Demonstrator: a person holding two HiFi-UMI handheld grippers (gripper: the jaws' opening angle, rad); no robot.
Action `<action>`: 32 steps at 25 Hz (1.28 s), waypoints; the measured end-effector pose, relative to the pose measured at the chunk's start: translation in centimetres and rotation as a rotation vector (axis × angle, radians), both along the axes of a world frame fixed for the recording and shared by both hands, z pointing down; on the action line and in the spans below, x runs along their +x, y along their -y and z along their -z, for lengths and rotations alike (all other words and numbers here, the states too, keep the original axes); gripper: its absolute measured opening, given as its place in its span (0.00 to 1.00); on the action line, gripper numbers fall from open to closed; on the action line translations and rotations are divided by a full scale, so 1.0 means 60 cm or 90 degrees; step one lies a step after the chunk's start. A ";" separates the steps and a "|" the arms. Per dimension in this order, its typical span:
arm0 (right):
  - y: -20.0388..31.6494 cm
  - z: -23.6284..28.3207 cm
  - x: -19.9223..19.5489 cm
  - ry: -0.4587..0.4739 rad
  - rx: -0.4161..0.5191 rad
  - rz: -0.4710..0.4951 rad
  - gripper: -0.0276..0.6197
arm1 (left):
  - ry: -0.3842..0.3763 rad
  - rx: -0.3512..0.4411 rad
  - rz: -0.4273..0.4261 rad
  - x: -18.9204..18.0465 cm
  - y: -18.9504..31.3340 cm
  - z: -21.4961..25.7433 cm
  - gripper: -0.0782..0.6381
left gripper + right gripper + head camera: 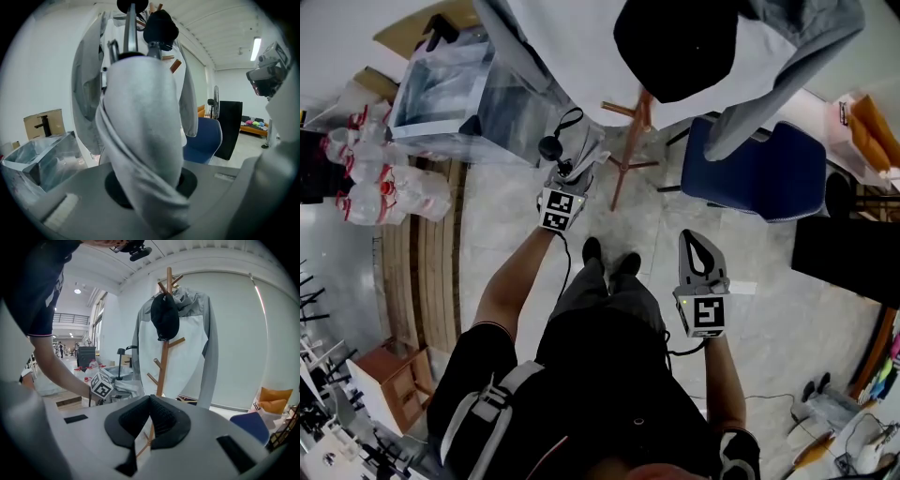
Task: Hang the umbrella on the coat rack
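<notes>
Gripping the folded grey umbrella (140,140) tight in the left claw (570,176), upper centre of the head view, just left of the coat rack (622,178). Holding the right claw (150,401) pinched together on nothing, lower right there. Showing a black cap (165,317) and grey-white jacket (206,343) on the rack, centre of the right gripper view.

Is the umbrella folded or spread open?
Folded. The umbrella is one narrow bundle, its grey canopy wrapped tight in twisted pleats.
</notes>
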State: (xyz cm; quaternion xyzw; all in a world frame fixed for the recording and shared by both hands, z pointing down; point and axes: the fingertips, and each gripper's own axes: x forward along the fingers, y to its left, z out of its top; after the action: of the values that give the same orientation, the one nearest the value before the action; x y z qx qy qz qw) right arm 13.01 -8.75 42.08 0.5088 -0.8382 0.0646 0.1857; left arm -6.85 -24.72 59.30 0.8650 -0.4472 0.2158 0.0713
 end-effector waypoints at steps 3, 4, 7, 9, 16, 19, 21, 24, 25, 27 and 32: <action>0.013 -0.006 -0.010 -0.001 0.005 0.012 0.05 | 0.004 -0.010 -0.007 0.003 0.011 -0.020 0.17; 0.017 -0.008 -0.014 -0.001 0.009 0.016 0.05 | 0.006 -0.012 -0.011 0.005 0.013 -0.027 0.17; 0.028 -0.015 -0.025 0.003 0.015 0.026 0.05 | 0.012 -0.021 -0.021 0.010 0.018 -0.046 0.17; 0.036 -0.021 -0.032 0.005 0.015 0.031 0.05 | 0.013 -0.031 -0.025 0.011 0.021 -0.060 0.17; 0.058 -0.040 -0.059 0.006 0.016 0.048 0.05 | 0.015 -0.058 -0.030 0.019 0.040 -0.107 0.17; 0.065 -0.045 -0.073 0.003 0.017 0.055 0.05 | 0.013 -0.064 -0.030 0.020 0.048 -0.125 0.17; 0.067 -0.049 -0.082 0.003 0.014 0.059 0.05 | 0.012 -0.068 -0.033 0.022 0.052 -0.135 0.17; 0.072 -0.054 -0.088 0.007 0.013 0.062 0.05 | 0.011 -0.074 -0.043 0.029 0.058 -0.153 0.17; 0.073 -0.055 -0.088 0.007 0.012 0.062 0.05 | 0.010 -0.078 -0.047 0.032 0.059 -0.160 0.17; 0.073 -0.060 -0.091 0.008 0.007 0.061 0.05 | 0.010 -0.083 -0.052 0.034 0.062 -0.171 0.17; 0.072 -0.069 -0.092 0.008 -0.005 0.059 0.05 | 0.001 -0.087 -0.051 0.037 0.070 -0.188 0.17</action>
State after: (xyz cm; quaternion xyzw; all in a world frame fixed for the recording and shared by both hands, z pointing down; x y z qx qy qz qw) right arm 7.48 -13.09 46.23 0.4684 -0.8616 0.0629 0.1851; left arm -4.62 -28.89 70.56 0.8753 -0.3962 0.2494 0.1213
